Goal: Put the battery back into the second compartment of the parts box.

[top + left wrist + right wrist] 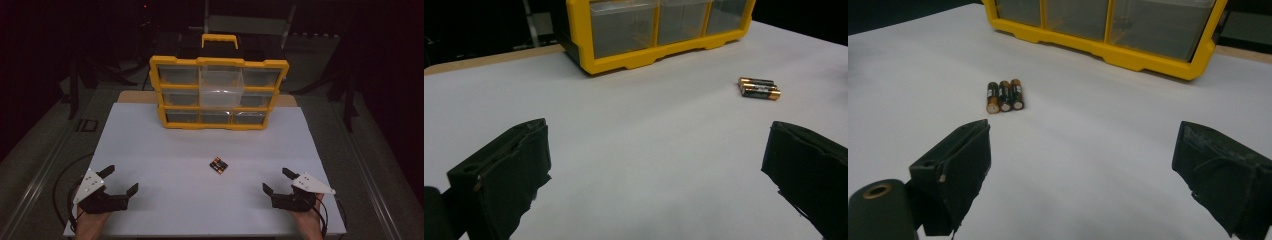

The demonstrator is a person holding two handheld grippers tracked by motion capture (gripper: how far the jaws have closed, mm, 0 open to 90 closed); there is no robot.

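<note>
On the white surface (150,150) the yellow plastic organiser with clear drawers (218,92) stands far back, blocking nothing. My left gripper (121,180) and right gripper (279,181) both have jaws apart, empty. Three small black-and-copper batteries (218,165) lie together between them; I should approach low, across their length.

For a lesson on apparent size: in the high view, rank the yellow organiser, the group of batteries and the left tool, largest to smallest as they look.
1. Yellow organiser, clearly largest.
2. Left tool, though it sits nearer the camera, which may flatter it.
3. Group of batteries, smallest.
</note>
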